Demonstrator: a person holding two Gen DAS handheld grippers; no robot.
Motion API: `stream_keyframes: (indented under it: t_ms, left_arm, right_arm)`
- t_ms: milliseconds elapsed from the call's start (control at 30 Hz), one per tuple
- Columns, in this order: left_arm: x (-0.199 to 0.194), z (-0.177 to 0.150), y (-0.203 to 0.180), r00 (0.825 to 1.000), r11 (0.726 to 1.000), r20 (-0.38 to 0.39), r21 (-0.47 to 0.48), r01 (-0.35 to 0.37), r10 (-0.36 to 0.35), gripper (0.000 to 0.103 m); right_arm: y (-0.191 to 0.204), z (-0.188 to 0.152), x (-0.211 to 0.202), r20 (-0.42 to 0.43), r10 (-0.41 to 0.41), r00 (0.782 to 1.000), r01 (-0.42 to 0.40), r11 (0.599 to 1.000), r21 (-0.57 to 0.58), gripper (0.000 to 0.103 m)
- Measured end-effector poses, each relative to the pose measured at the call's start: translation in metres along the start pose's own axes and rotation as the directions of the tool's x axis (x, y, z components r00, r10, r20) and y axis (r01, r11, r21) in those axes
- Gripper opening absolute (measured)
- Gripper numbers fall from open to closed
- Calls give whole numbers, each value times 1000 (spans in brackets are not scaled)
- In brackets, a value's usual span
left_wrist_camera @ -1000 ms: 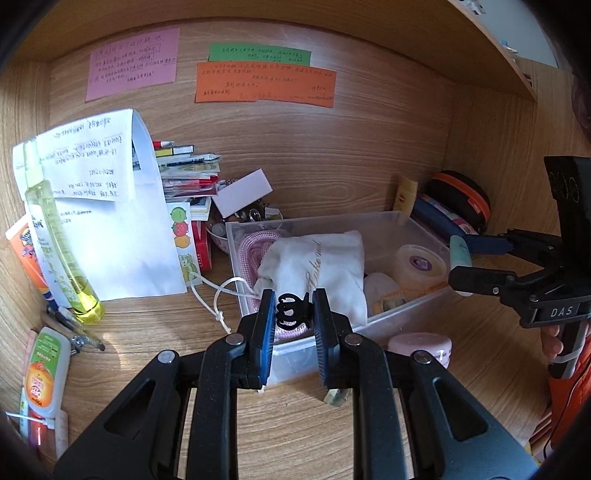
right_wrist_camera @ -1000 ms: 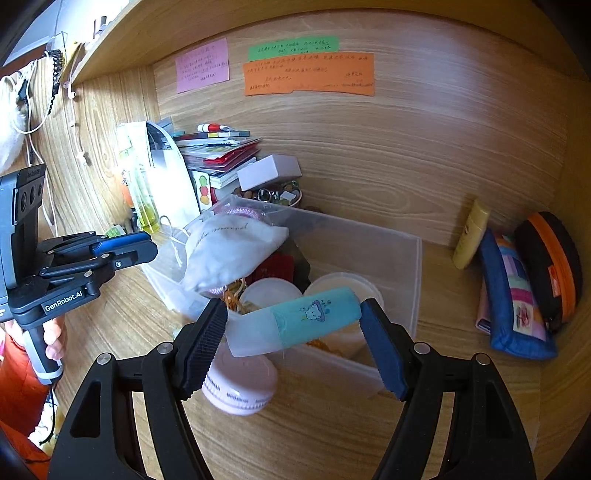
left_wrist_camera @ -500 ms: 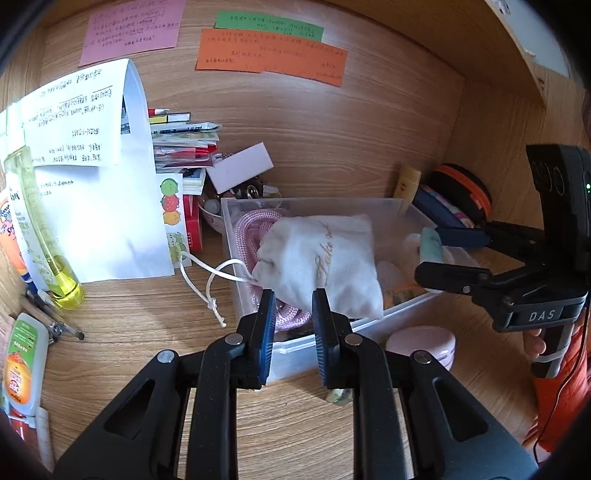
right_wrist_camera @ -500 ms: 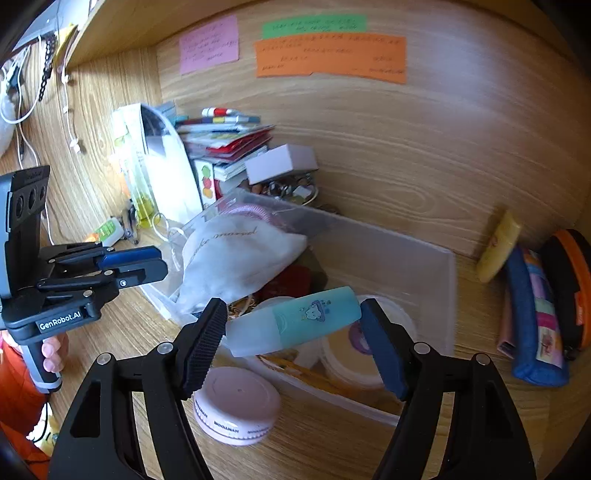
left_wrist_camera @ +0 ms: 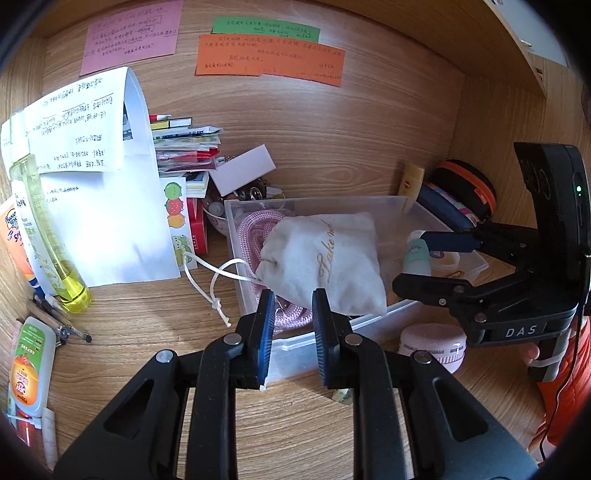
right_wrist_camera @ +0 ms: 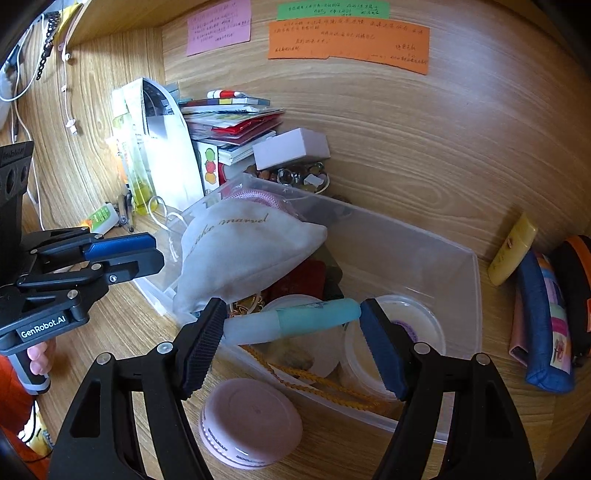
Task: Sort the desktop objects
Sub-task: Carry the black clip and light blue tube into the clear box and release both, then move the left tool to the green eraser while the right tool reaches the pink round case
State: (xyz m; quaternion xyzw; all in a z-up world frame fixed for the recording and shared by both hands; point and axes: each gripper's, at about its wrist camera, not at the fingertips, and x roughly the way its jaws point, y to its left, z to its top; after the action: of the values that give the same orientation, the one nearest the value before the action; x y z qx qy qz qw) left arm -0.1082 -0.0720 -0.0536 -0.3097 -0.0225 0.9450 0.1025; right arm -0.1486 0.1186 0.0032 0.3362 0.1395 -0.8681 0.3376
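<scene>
Three paper notes are stuck on the far wooden wall: a pink note (left_wrist_camera: 132,35) at left, a green note (left_wrist_camera: 265,28) right of it, and an orange note (left_wrist_camera: 269,59) just below the green. White cables (right_wrist_camera: 65,70) hang on the left side wall. A person's orange sleeve (left_wrist_camera: 565,384) shows at the right edge, near.

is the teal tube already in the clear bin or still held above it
Still held. The teal tube lies crosswise between the right gripper pads, hanging above the clear bin and touching nothing inside.
</scene>
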Motion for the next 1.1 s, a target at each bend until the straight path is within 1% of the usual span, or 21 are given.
stream_keyframes:
  t_ms: [67,167,367,467,600,733,800,1100]
  left_arm:
    - [0,0,-1,1000,1000,0,5,3,-3,23]
    - [-2,-1,-3,1000,1000,6,11,11,-11,30]
    - [-9,-2,-4,999,1000,37,18,11,-11,39]
    - [-11,-3,-3,999,1000,46,9,20,-20,50]
    - [-13,-5,-3,998,1000,53,3,25,-25,52]
    - [-14,-6,-4,998,1000,55,1,11,-11,56]
    - [-16,-7,-4,999,1000,54,-10,7,-6,61]
    - [-28,-15,-16,998,999,50,14,-30,30,65]
  right_arm:
    - [0,-1,-1,2,-1,1000,1,1000,1,71]
    - [0,0,0,3,-4,1000,4,1000,4,71]
    - [-1,1,-1,-5,-8,1000,8,1000,19,74]
    - [0,1,-3,-8,-15,1000,15,1000,17,74]
    - [4,0,-10,-11,-19,1000,19,1000,9,79]
    - [11,-6,-18,-2,-48,999,48,999,-19,79]
    - [14,-10,-22,-4,-60,998,60,998,-28,79]
    - [18,-27,-33,-15,-74,997,74,997,-26,80]
